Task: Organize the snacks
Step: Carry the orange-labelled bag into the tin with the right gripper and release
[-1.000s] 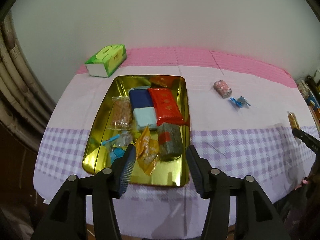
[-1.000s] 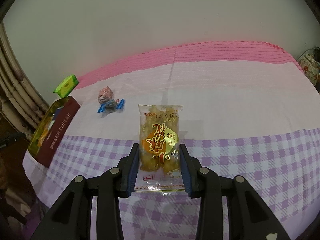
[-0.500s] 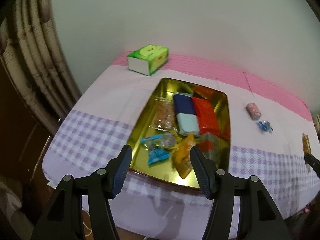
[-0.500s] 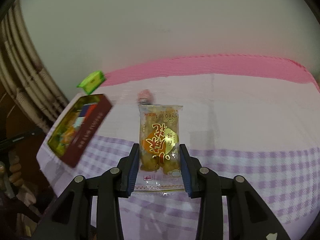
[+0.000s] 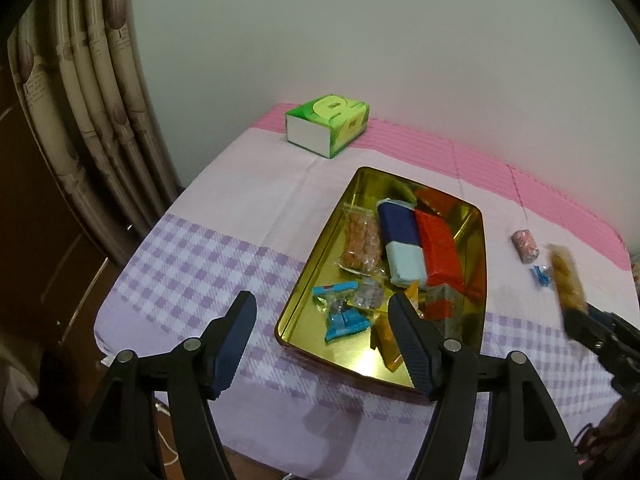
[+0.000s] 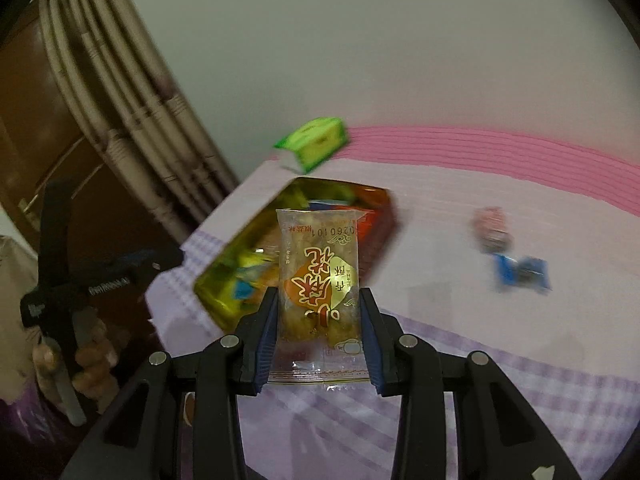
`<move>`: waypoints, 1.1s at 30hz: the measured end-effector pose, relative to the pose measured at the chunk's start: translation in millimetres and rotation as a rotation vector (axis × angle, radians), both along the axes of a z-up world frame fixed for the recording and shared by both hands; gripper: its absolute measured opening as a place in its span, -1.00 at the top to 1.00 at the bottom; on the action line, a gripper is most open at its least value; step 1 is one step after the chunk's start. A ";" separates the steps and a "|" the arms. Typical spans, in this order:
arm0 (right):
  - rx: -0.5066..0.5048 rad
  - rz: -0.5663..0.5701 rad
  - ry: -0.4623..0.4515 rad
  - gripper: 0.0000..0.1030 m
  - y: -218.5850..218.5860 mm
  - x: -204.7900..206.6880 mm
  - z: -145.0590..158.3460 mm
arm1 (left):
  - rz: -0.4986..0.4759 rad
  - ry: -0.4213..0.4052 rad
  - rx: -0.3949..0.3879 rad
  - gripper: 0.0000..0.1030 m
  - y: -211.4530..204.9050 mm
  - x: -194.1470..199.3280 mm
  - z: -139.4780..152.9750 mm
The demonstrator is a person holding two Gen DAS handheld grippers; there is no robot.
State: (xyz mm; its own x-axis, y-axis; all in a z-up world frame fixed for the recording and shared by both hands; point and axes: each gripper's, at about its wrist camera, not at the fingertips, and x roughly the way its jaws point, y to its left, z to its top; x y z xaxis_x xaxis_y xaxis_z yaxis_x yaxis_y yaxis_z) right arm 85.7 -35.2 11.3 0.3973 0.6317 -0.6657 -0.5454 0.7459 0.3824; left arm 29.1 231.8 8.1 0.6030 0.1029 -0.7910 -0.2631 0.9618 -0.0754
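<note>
A gold tin tray (image 5: 312,280) (image 6: 224,280) on the cloth holds several wrapped snacks, among them a red pack (image 5: 438,246) and a blue-and-white pack (image 5: 402,236). My left gripper (image 5: 322,322) hovers over the tray's near left corner, its jaws opening with nothing between them. In my right gripper (image 6: 318,322), shut on it, is a clear yellow snack packet (image 6: 318,284), carried upright in front of the tray; the packet (image 5: 566,280) shows blurred at the right of the left wrist view. A pink wrapped sweet (image 5: 526,246) (image 6: 492,230) and a blue candy (image 5: 540,276) (image 6: 520,272) lie right of the tray.
A green tissue box (image 5: 326,124) (image 6: 316,148) stands at the table's far left corner by the wall. Curtains (image 5: 80,100) hang left of the table. A hand (image 6: 92,356) holding the left gripper's handle shows at the left of the right wrist view.
My right gripper has swung left with the packet, from over the bare cloth to in front of the tray. My left gripper has shifted left off the tray's middle and its jaws have widened.
</note>
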 end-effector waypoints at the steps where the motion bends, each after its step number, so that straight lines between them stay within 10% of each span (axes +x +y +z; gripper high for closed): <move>1: -0.001 0.019 0.006 0.32 13.0 3.7 -1.2 | -0.001 -0.002 -0.006 -0.34 0.5 -0.1 0.2; 33: 0.002 0.055 0.211 0.31 119.2 51.7 -63.4 | 0.021 0.027 0.063 -0.48 1.1 5.3 -4.4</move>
State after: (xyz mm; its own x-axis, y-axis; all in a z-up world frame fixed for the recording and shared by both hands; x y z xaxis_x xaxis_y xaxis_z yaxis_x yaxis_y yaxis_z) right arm 137.4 83.9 -52.2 0.2143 0.6503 -0.7289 -0.4930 0.7162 0.4940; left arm 34.4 232.9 3.7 0.5787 0.1654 -0.7986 -0.2846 0.9586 -0.0077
